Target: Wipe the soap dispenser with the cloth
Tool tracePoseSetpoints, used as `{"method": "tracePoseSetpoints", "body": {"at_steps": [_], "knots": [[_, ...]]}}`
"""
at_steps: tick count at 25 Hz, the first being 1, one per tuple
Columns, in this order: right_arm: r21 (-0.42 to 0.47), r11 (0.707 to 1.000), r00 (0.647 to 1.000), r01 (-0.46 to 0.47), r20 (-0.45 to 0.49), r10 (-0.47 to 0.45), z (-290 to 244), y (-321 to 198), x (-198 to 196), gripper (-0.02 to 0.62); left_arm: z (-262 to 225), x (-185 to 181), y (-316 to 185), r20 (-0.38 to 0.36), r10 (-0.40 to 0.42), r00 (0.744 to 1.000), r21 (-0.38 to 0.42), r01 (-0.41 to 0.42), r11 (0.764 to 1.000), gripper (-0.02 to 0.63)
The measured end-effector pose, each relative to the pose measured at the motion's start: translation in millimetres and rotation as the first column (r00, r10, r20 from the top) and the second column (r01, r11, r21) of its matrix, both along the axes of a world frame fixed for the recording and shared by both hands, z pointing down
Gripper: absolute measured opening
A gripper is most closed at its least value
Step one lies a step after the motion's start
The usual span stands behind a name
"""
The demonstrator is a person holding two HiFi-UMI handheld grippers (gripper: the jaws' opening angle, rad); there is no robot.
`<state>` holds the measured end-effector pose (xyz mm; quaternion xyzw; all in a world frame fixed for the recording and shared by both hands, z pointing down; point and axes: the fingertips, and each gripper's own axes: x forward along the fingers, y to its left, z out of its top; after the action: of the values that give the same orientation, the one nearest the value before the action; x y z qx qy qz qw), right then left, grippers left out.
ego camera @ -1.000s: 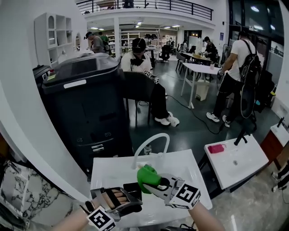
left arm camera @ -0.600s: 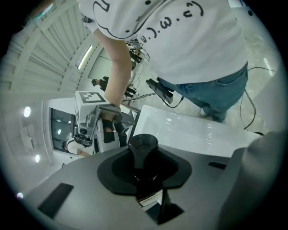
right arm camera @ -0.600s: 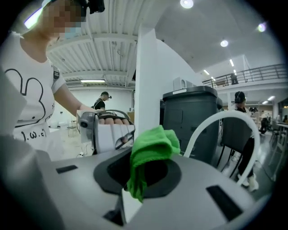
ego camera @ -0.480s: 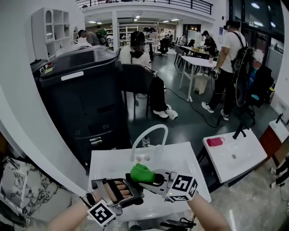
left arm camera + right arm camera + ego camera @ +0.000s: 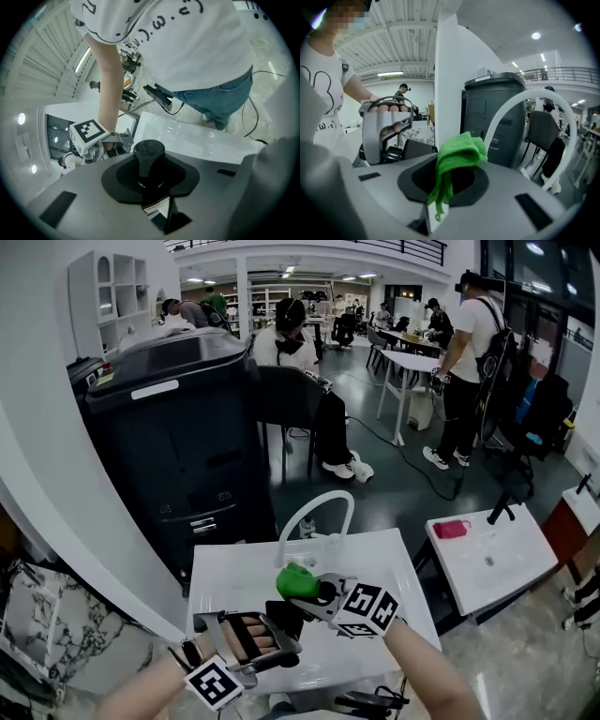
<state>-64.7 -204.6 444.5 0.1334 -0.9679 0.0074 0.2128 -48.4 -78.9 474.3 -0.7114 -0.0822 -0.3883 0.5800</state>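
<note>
**Both hand-held grippers are loaded over the white counter**

A big dark copier (image 5: 178, 427) is standing at the left in the head view, and people (image 5: 469, 352) are sitting and standing in the hall behind it. In front of the copier, the white counter (image 5: 225, 592) with its sink is lying under both my tools. A second white basin (image 5: 492, 568) is standing well apart at the right, and a small pink thing (image 5: 451, 528) is lying on it. A white curved faucet (image 5: 316, 519) is rising from the far edge of the counter.

I am holding the left hand-held gripper (image 5: 278, 632) low over the near part of the counter. Its jaws are clamping the soap dispenser (image 5: 149, 159), a black bottle with a round pump head. In the left gripper view the bottle is standing up between the pads.

I am holding the right hand-held gripper (image 5: 323, 594) just beside the left one, on the side toward the faucet. Its marker cube (image 5: 368, 608) is facing up. Its jaws are pinching the green cloth (image 5: 458, 154), which is bunching above them and letting one thin corner hang down between them.

In the head view the cloth is sitting just above the dark top of the dispenser. I cannot tell whether the two are touching. In the right gripper view the left hand-held gripper is showing at the left, and fingers (image 5: 389, 108) are curling through its handle.
</note>
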Motion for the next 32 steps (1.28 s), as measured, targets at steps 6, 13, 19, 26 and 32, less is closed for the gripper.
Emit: {"method": "tracePoseSetpoints", "body": {"at_steps": [6,13,19,26,32], "knots": [[0.058,0.998,0.995,0.022,0.093,-0.027,-39,24,-4,0.046,6,-4,0,0.012,-0.008,1.0,-0.024,0.008,1.0,0.106],[-0.281,0.958,0.942,0.05,0.332,0.048,-65,32,-17,0.046,7,1,1,0.025,0.011,1.0,-0.024,-0.011,1.0,0.106],[-0.392,0.916,0.976,0.088,0.218,-0.001,-36,39,-34,0.046,8,4,-2,0.043,0.037,0.998,0.034,-0.039,0.999,0.107],[-0.293,0.95,0.995,0.104,0.037,-0.098,-8,29,-39,0.046,12,6,5,0.046,0.056,0.997,0.029,-0.057,0.998,0.107],[-0.275,0.96,0.998,-0.044,-0.045,0.032,21,-9,-19,0.046,-4,8,20,-0.052,-0.002,0.999,-0.123,-0.005,0.992,0.106]]}}
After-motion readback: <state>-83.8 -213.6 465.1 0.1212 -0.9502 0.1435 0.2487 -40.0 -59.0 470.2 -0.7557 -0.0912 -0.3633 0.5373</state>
